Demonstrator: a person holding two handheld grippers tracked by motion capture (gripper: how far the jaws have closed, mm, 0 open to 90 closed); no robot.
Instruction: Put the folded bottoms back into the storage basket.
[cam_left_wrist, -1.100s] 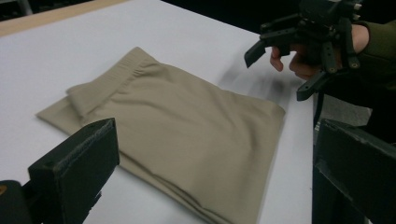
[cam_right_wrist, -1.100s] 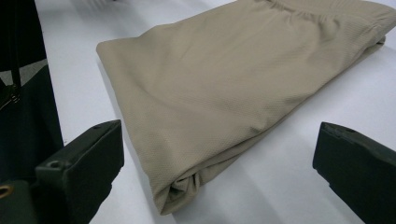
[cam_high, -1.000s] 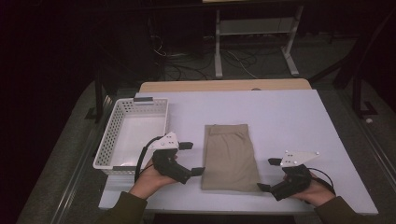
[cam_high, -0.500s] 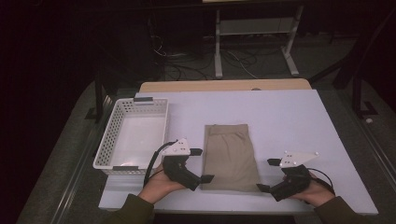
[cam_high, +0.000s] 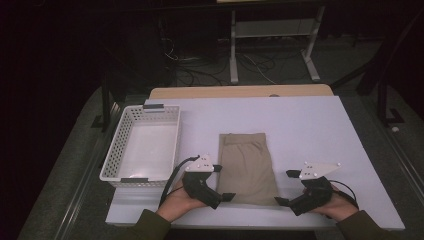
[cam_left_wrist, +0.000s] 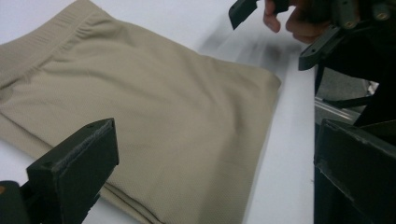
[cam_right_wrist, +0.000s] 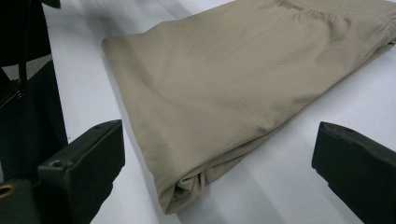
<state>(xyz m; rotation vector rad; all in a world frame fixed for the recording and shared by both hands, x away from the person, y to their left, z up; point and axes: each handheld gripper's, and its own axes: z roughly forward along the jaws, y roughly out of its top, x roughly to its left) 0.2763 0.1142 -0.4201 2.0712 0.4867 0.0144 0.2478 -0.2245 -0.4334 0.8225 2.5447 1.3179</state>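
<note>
Both hands rest low at the white table's (cam_high: 320, 125) near edge, left claw (cam_high: 219, 183) and right claw (cam_high: 286, 187) spread, flanking the folded tan cloth shorts (cam_high: 247, 167).

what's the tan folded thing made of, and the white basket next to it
The tan folded garment looks like a soft knit fabric, matte: a fine mesh-like weave and a ribbed, gathered waistband show in the gripper views. The white basket looks like moulded plastic, slightly glossy, with perforated lattice walls, though coated wire cannot be ruled out.
</note>
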